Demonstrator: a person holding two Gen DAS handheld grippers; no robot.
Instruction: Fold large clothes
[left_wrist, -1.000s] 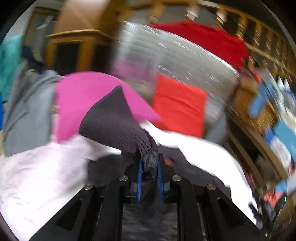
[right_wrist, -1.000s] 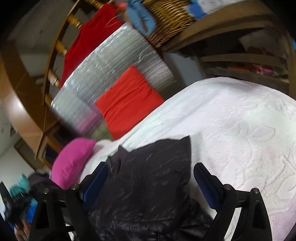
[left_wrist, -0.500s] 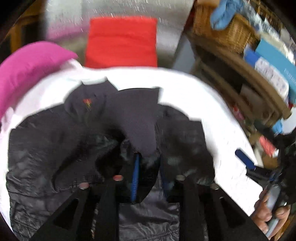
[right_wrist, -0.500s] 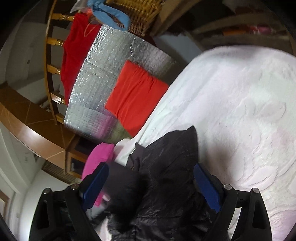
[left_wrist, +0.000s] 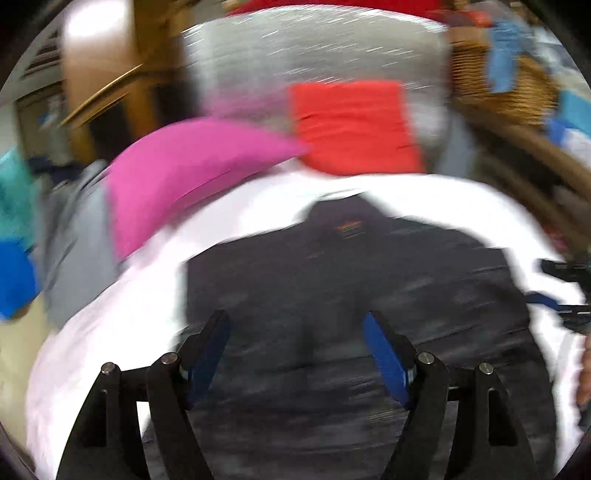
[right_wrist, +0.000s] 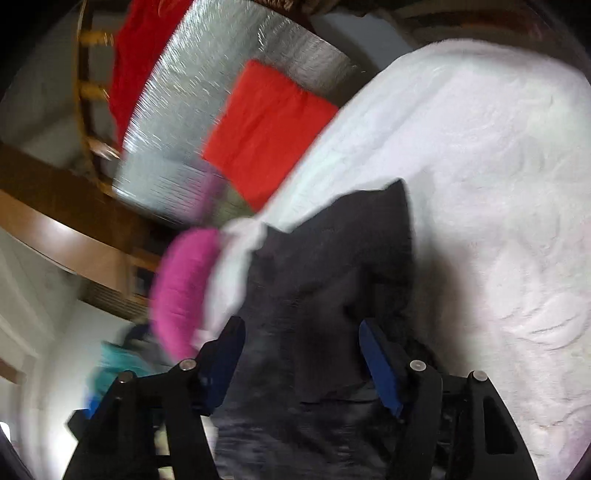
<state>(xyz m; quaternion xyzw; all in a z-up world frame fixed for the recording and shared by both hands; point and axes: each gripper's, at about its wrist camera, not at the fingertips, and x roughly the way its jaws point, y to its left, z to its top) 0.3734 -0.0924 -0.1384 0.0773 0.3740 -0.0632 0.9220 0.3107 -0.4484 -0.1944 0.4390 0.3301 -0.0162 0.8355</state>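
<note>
While spread, left hand-held gripper (left_wrist: 295, 354) (empty) hovers.

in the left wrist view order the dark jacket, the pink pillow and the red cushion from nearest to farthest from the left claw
From the left claw, nearest first:
1. Dark jacket: directly under and ahead of the open claw, spread on the white bedspread.
2. Pink pillow: farther back, to the left.
3. Red cushion: farthest, at the head of the bed, leaning on the silver panel.

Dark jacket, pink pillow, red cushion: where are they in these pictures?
dark jacket (left_wrist: 332, 295): left wrist view, on its back panel.
pink pillow (left_wrist: 192, 166): left wrist view, on the middle of its face.
red cushion (right_wrist: 266, 129): right wrist view, on its centre.
</note>
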